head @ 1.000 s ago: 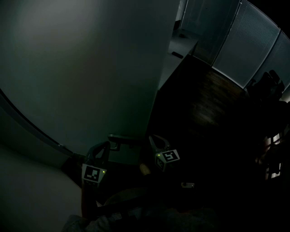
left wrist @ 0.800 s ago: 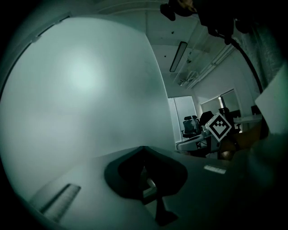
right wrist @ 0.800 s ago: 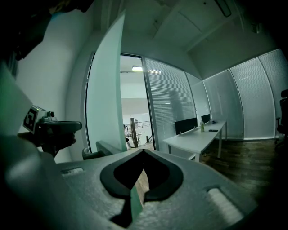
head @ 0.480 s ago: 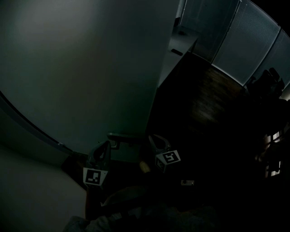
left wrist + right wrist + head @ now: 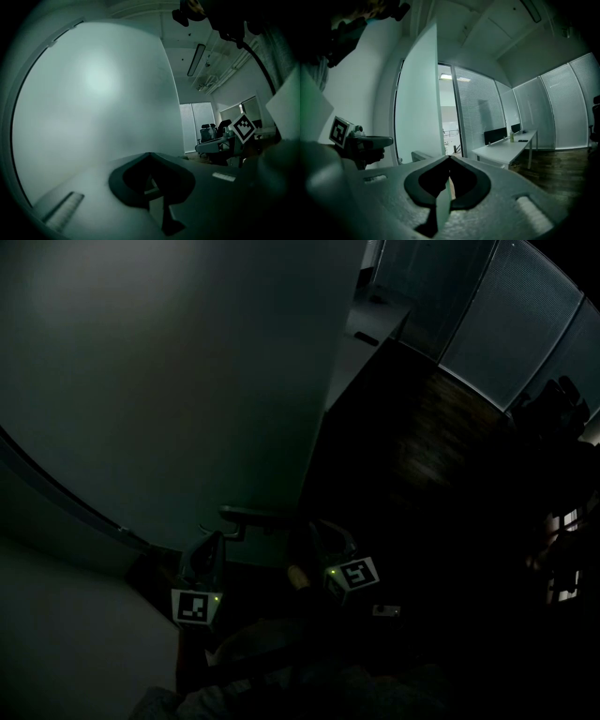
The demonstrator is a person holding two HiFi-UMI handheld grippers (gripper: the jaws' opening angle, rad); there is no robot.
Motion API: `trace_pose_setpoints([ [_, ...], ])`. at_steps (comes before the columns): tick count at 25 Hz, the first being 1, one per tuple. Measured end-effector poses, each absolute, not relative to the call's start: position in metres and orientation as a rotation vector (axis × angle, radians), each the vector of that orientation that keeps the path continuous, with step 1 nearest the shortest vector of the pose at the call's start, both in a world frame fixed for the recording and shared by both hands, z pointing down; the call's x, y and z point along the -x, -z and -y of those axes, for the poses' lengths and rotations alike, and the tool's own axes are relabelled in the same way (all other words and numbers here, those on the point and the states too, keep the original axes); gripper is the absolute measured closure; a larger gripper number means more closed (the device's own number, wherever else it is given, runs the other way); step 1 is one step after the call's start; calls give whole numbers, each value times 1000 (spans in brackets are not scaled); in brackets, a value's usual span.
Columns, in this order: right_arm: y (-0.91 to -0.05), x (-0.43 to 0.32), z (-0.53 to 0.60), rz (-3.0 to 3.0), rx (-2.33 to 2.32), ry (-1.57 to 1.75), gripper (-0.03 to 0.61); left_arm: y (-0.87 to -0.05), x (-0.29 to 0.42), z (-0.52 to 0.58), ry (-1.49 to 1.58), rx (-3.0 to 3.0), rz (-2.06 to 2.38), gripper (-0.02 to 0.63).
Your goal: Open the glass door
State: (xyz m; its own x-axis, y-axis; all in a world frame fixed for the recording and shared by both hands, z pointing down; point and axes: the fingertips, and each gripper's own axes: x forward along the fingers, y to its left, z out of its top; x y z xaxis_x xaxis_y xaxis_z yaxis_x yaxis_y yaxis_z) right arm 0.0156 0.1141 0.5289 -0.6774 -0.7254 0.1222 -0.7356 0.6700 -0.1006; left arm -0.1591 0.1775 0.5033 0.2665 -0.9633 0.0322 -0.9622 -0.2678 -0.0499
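The glass door (image 5: 187, 381) fills the head view from 9 to 12 o'clock. It is a frosted pane standing ajar, and its free edge runs down toward the centre of the frame. Past that edge a dark room opens out toward 2 o'clock.

Both tools sit low, near 6 o'clock, on either side of the lever handle (image 5: 248, 515). The left claw (image 5: 150, 155) is at the handle's 7 o'clock and the right claw (image 5: 450, 158) at its 4 o'clock, right at the door's free edge. That placement suggests the edge, not the handle, is being used to swing the pane, while the left tool waits in front of the glass.

The left claw is clenched tip to tip with nothing in it. It points level at the frosted face and the dim light does not show whether it touches the glass.

The right claw is drawn together too. A thin pale-green strip stands between its jaws, in line with the pane's edge rising above them toward 12 o'clock. It therefore appears to be pinching the door's edge, though the picture is too dark to be sure of the contact.
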Motion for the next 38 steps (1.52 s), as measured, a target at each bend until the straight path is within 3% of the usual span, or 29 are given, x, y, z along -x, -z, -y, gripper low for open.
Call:
trace_pose_setpoints([
  [38, -525, -8, -145, 2837, -1171, -272, 577, -506, 155, -186, 122, 2485, -1889, 611],
])
